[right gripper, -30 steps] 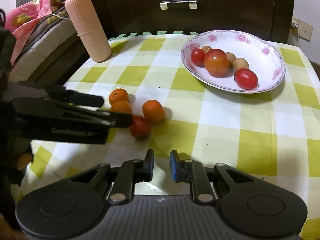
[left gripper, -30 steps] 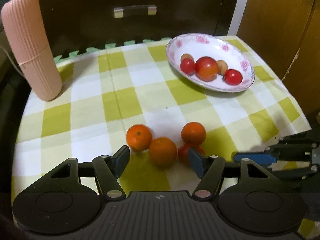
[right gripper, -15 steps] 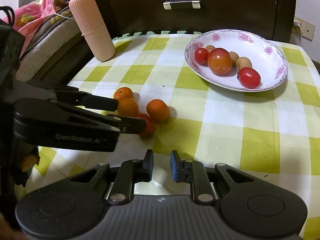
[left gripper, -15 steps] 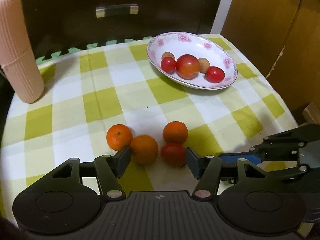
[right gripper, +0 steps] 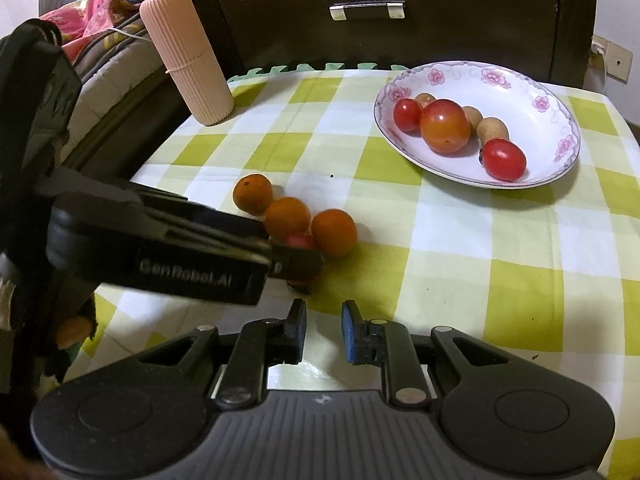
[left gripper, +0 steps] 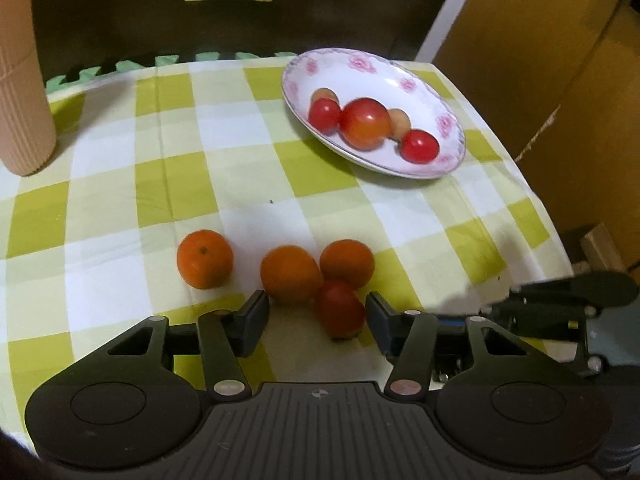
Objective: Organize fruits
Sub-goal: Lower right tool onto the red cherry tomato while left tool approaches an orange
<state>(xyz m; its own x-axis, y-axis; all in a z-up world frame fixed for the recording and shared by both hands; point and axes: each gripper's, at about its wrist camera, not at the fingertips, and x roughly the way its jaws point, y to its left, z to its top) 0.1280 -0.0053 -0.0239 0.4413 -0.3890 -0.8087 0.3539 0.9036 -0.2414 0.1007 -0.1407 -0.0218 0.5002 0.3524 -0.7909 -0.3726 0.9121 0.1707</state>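
— Where is my left gripper [left gripper: 316, 314] sitting?

— I see it wide open, its jaws on either side of the small red tomato [left gripper: 340, 309] on the green-and-white checked cloth [left gripper: 168, 176]. I think neither pad touches it, though the blur leaves me unsure.

— And the round orange mandarins?

— Two [left gripper: 290, 275] [left gripper: 347, 264] lie just ahead of the jaws, touching the tomato; a third [left gripper: 205, 259] sits ahead and to the left, apart.

— The right gripper [right gripper: 323, 332]?

— Its jaws are parted a little, holding nothing, low over the cloth just right of that cluster. The white flower-rimmed bowl [right gripper: 532, 120] of tomatoes lies far ahead, to its right.
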